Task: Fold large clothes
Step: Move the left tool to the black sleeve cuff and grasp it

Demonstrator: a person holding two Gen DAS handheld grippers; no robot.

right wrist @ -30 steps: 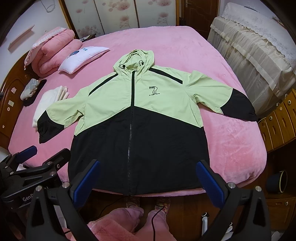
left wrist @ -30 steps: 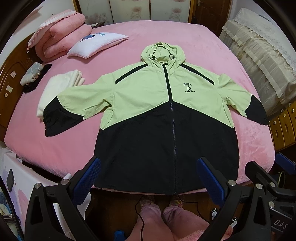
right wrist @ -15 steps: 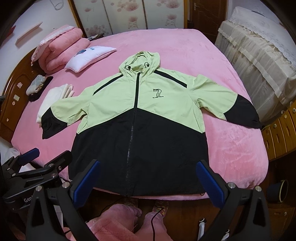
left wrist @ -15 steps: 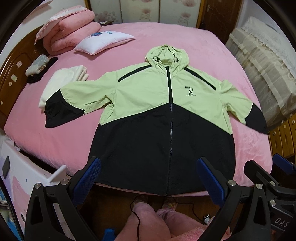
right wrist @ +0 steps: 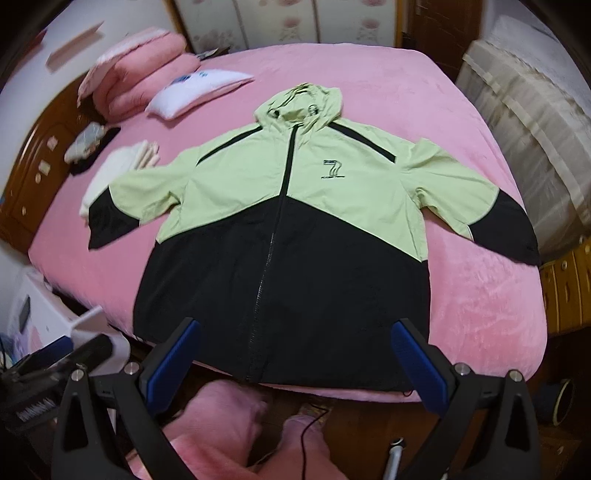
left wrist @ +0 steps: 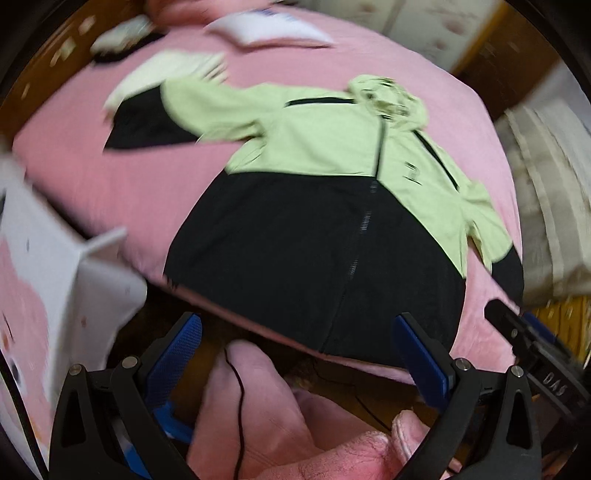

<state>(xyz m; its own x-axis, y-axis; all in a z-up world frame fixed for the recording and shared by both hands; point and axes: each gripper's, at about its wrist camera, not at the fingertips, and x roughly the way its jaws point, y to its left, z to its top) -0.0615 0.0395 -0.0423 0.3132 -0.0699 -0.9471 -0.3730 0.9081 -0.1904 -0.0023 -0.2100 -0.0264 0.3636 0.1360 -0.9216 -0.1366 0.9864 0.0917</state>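
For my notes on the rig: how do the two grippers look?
Both the left gripper and the right gripper have black triangular frames with silver screws and flat blue pads. A thin black cable runs over pink fleece clothing.

Pink bed (right wrist: 424,110), wooden headboard (right wrist: 33,177), floral wardrobe doors (right wrist: 280,26)

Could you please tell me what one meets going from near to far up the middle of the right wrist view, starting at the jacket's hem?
Black lower half of the jacket → light green chest with the 7 logo → hood → bare pink bed cover → floral panels.
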